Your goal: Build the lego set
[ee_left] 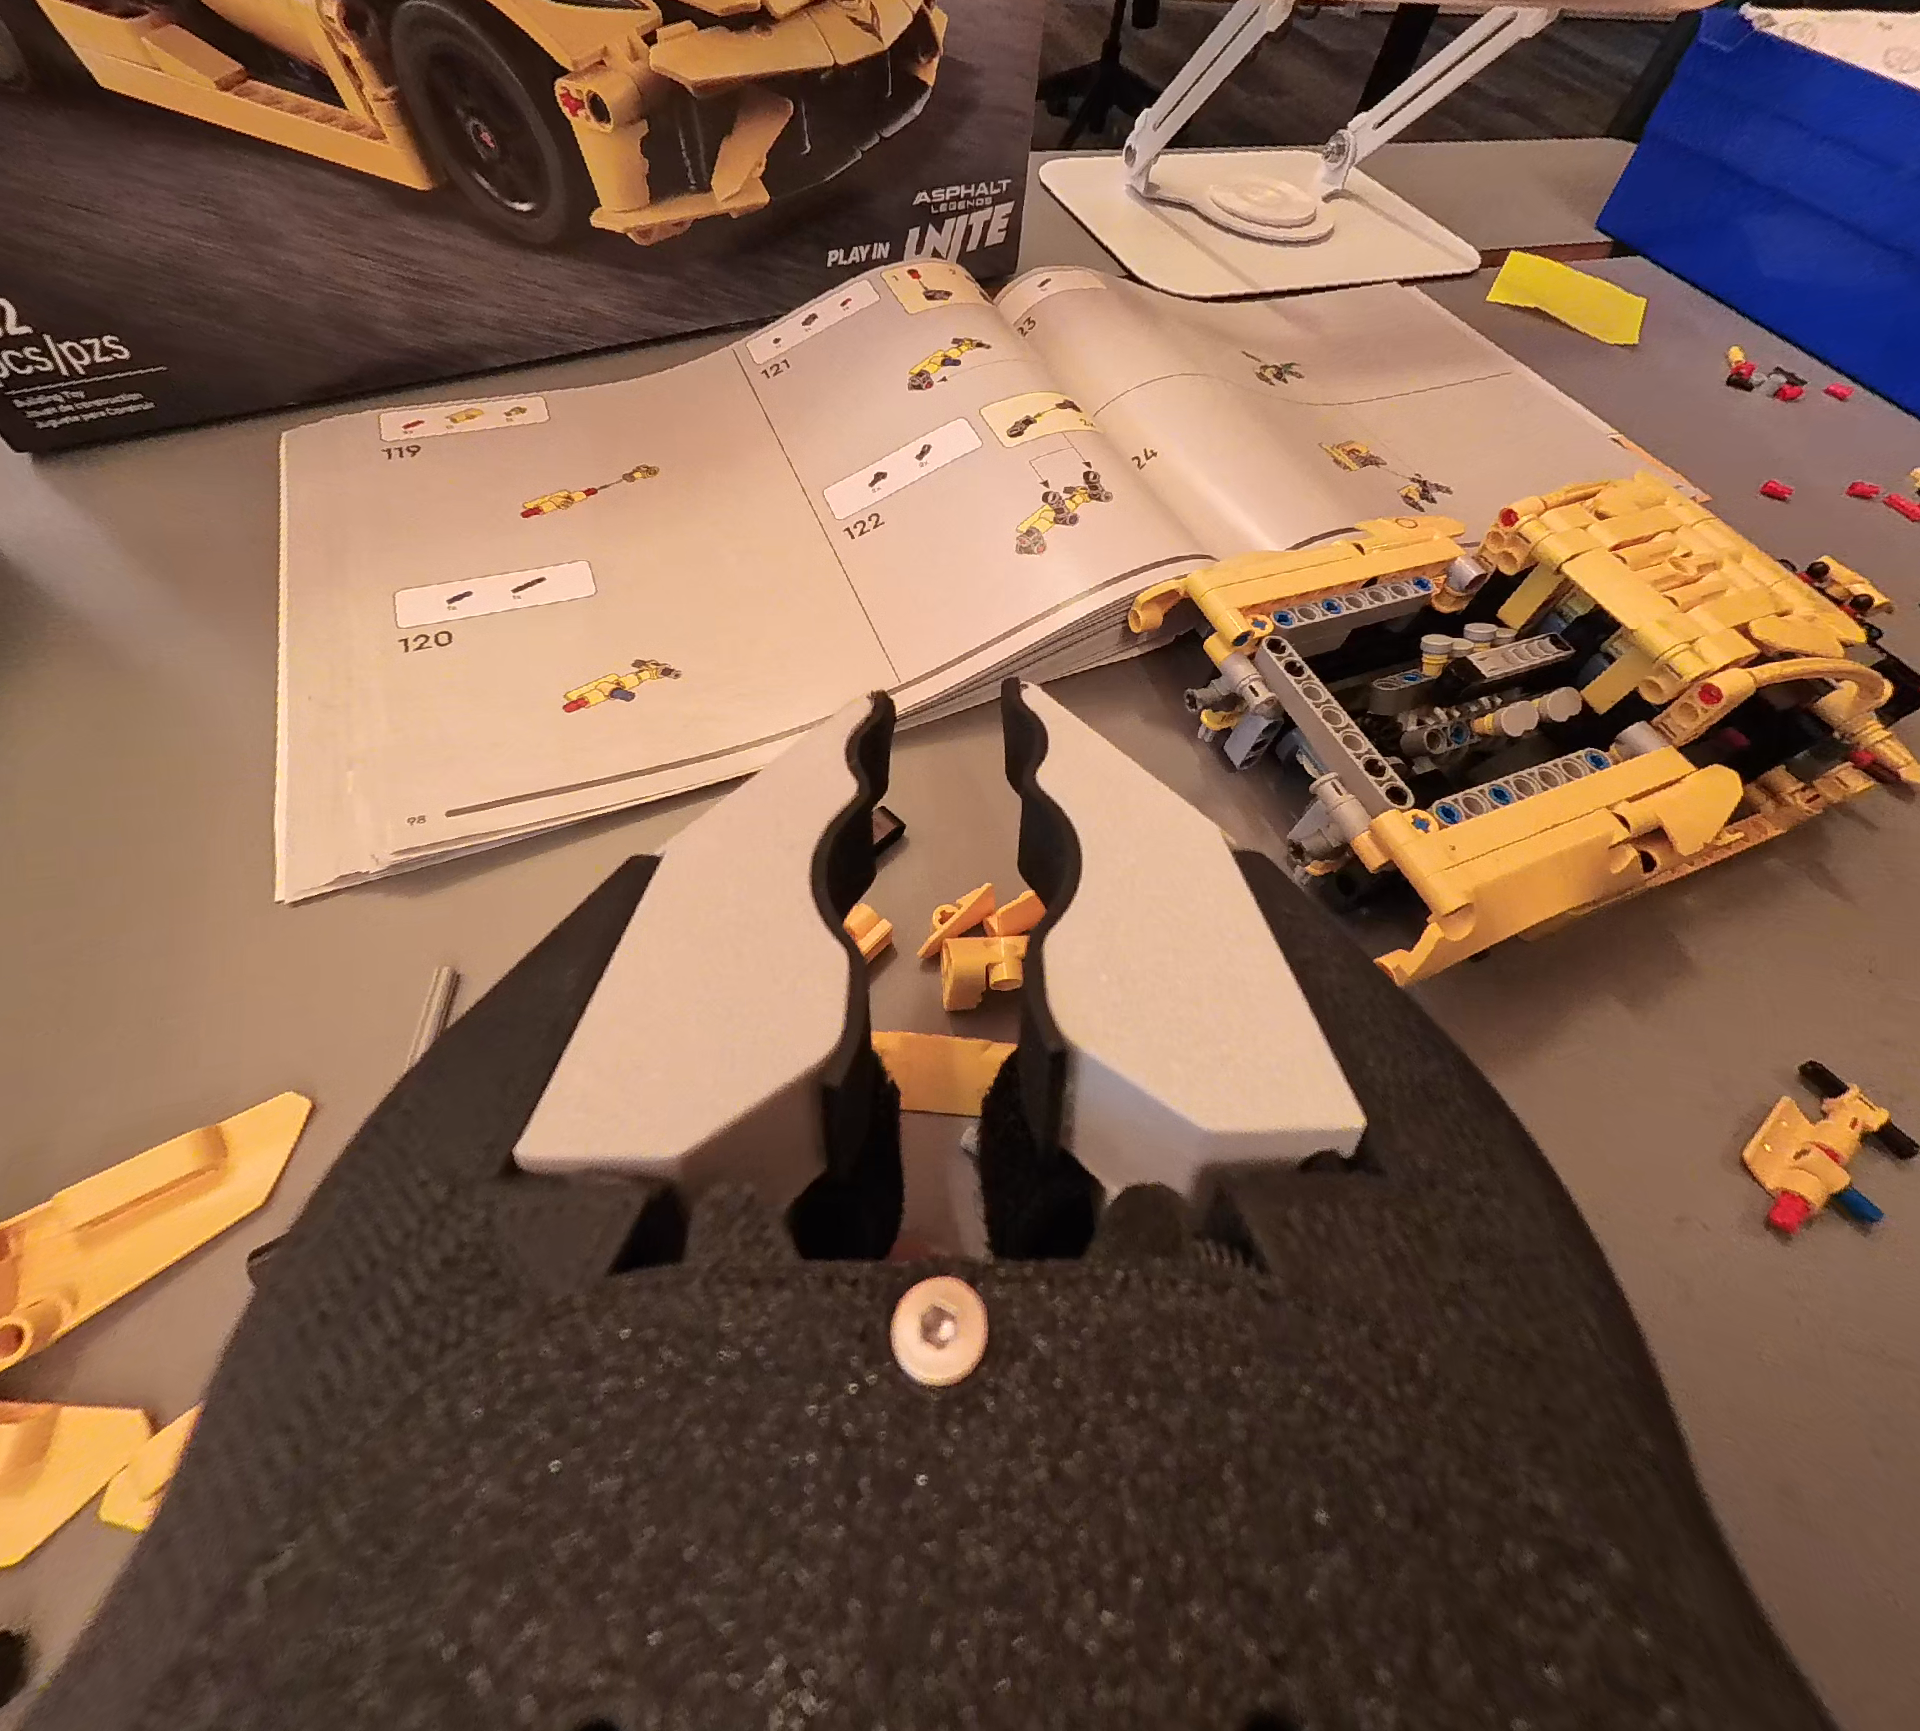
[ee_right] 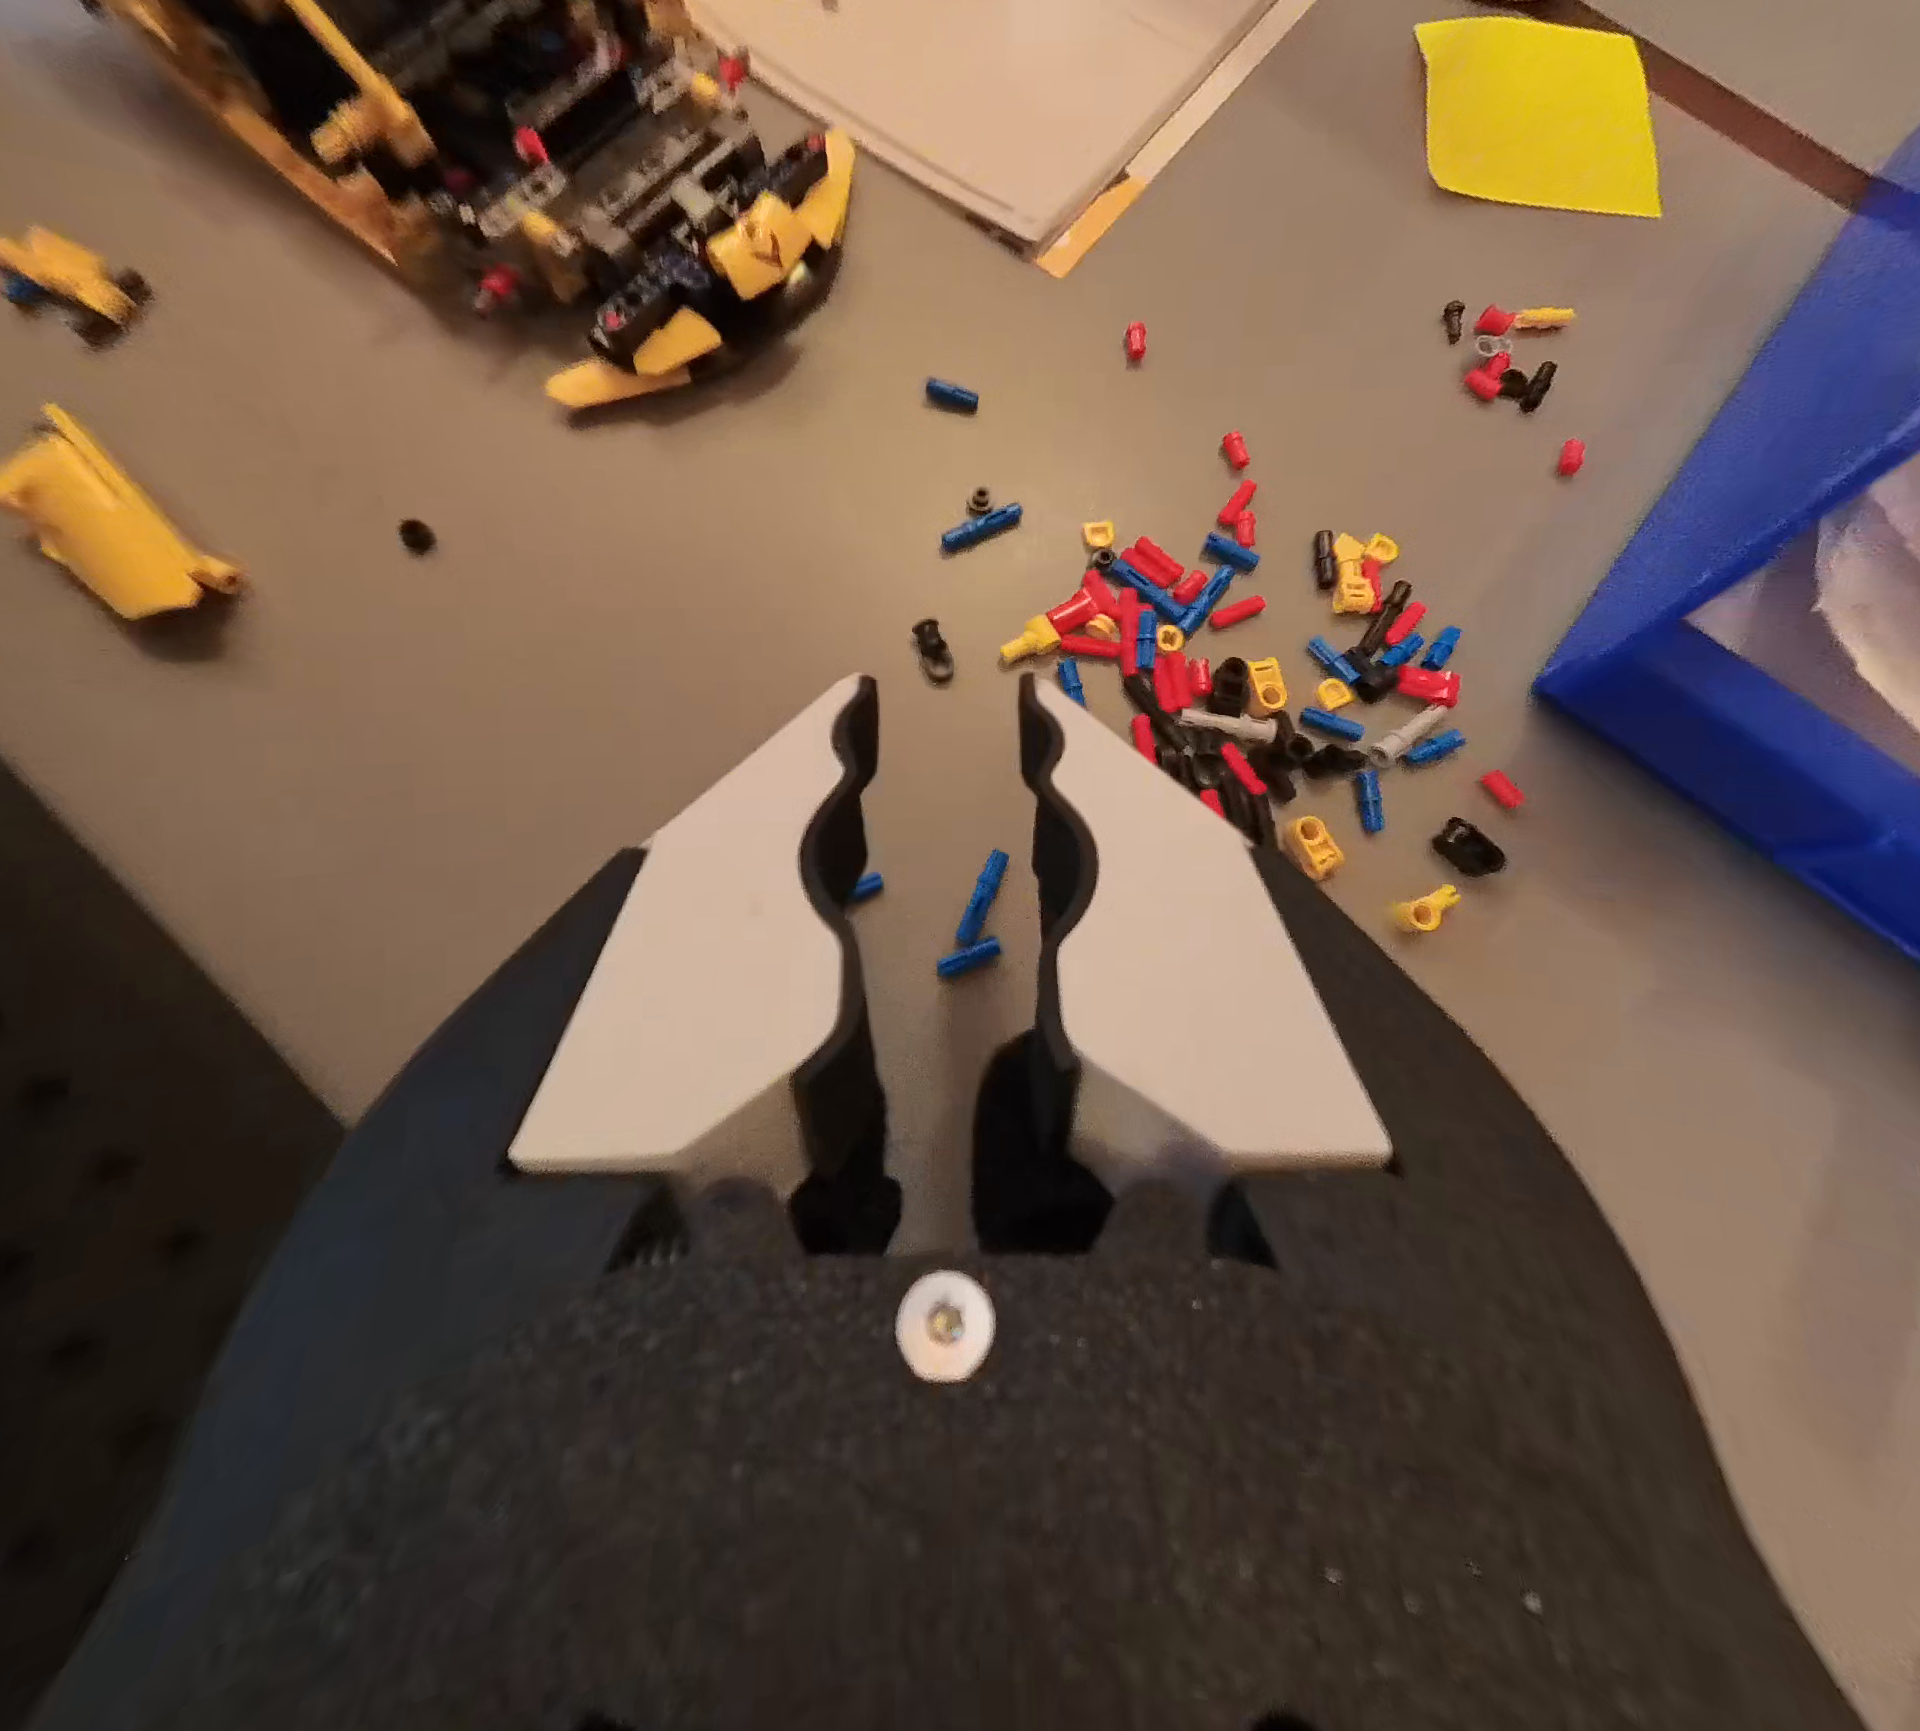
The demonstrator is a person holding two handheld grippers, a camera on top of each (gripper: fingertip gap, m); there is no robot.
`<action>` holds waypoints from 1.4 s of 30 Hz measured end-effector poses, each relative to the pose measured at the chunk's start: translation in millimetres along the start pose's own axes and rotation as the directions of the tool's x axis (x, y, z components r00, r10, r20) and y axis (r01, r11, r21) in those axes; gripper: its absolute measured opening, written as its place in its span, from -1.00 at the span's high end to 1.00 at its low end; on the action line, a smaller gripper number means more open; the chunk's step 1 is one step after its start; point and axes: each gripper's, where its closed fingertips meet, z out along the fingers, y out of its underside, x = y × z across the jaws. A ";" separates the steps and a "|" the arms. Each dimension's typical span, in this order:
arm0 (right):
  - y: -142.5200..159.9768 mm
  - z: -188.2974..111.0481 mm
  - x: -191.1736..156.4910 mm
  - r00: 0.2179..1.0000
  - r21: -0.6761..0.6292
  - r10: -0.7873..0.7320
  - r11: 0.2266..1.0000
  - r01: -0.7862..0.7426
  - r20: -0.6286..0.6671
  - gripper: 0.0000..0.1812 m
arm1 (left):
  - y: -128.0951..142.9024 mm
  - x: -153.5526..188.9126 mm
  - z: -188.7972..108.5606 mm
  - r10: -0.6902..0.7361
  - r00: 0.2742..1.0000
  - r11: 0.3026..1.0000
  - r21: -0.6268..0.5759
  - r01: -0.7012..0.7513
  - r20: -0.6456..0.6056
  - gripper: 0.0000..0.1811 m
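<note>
A half-built yellow lego car (ee_left: 1538,725) lies on the grey table at the right of the left wrist view, and at the top left of the right wrist view (ee_right: 436,81). My left gripper (ee_left: 940,710) is open and empty above a few small yellow pieces (ee_left: 977,943), near the open instruction booklet (ee_left: 644,580). My right gripper (ee_right: 948,694) is open and empty, hovering above the table just left of a pile of small red, blue, black and yellow pins (ee_right: 1226,663). Two blue pins (ee_right: 977,912) lie between its fingers below.
The set's box (ee_left: 499,81) stands at the back left. A white stand (ee_left: 1268,216) sits behind the booklet. A blue bin (ee_right: 1787,580) is at the right. Yellow panels (ee_left: 135,1203) lie at the left, a small yellow subassembly (ee_left: 1818,1151) at the right, a yellow note (ee_right: 1538,118) beyond. My right fingertips sit around 45 cm from my left ones.
</note>
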 end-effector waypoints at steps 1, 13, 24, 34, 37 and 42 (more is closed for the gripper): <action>-2.0 -2.2 3.5 0.999 0.025 0.038 0.999 -0.038 0.013 0.71 | 0.0 -0.2 0.0 0.001 1.000 1.000 0.000 -0.001 0.001 0.77; -5.2 2.3 15.7 0.976 0.121 0.185 0.973 -0.198 0.111 0.69 | 0.0 -2.1 -0.8 -0.010 1.000 1.000 0.001 0.010 0.001 0.77; -11.0 13.9 17.2 0.941 0.197 0.296 0.925 -0.325 0.163 0.67 | 3.3 -0.3 -0.4 -0.050 0.998 0.999 -0.015 0.049 -0.026 0.77; 59.9 -14.4 123.5 0.766 0.195 0.424 0.905 -0.377 -0.484 0.68 | 12.4 6.5 3.3 -0.068 0.996 0.996 -0.068 0.064 -0.058 0.76; 67.4 -13.2 131.4 0.738 0.177 0.405 0.912 -0.371 -0.540 0.68 | 11.5 5.8 3.9 -0.052 0.997 0.997 -0.063 0.049 -0.050 0.76; 62.6 2.9 135.6 0.718 0.127 0.361 0.924 -0.360 -0.595 0.70 | 10.1 3.3 3.8 -0.032 0.999 0.998 -0.054 0.030 -0.033 0.76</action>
